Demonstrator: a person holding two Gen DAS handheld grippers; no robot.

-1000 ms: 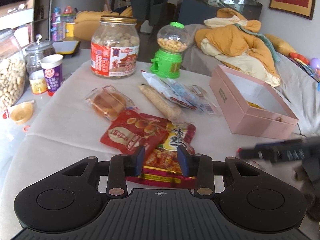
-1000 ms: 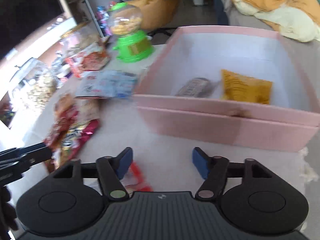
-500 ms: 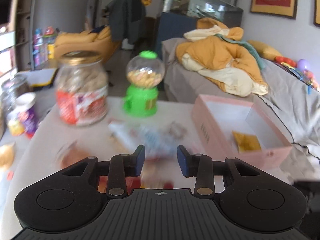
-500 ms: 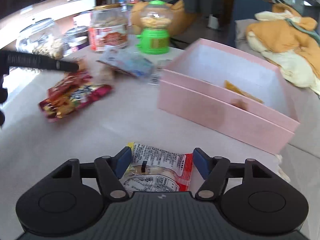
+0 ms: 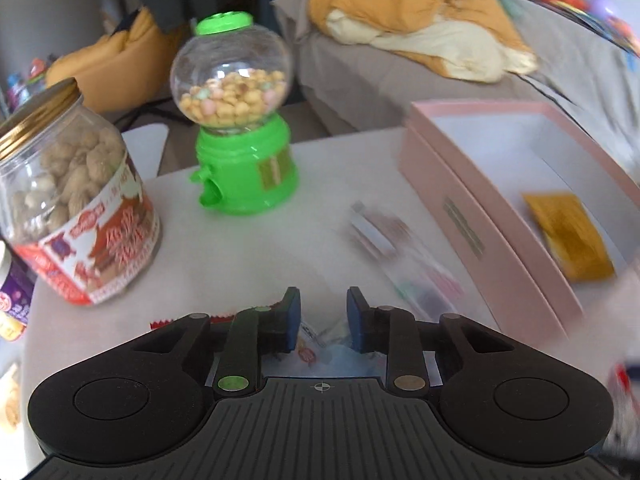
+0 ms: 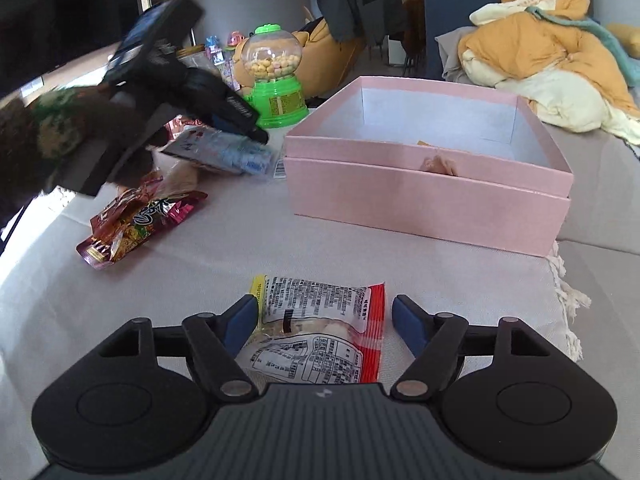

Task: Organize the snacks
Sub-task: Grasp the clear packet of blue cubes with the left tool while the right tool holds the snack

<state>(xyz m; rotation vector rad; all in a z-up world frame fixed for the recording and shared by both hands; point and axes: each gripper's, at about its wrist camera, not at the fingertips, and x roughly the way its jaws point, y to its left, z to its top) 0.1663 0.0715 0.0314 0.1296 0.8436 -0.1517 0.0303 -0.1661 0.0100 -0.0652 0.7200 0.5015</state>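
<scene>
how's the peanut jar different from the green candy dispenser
The peanut jar is a wide cylinder with a gold screw lid and a red-and-white label; the green candy dispenser is a clear globe on a bright green base with a green cap. The jar holds peanuts in the shell, the dispenser small round candies. Both are see-through, upright and stand on the white tablecloth.

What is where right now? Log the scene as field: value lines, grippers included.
left gripper: open, over the blue-and-white snack packet
right gripper: open, straddling the red-edged white snack packet, which lies on the cloth
pink box: open, holds a yellow packet
red snack bags: on the cloth left of the box
green candy dispenser: upright behind the snacks
peanut jar: upright, lid on
</scene>
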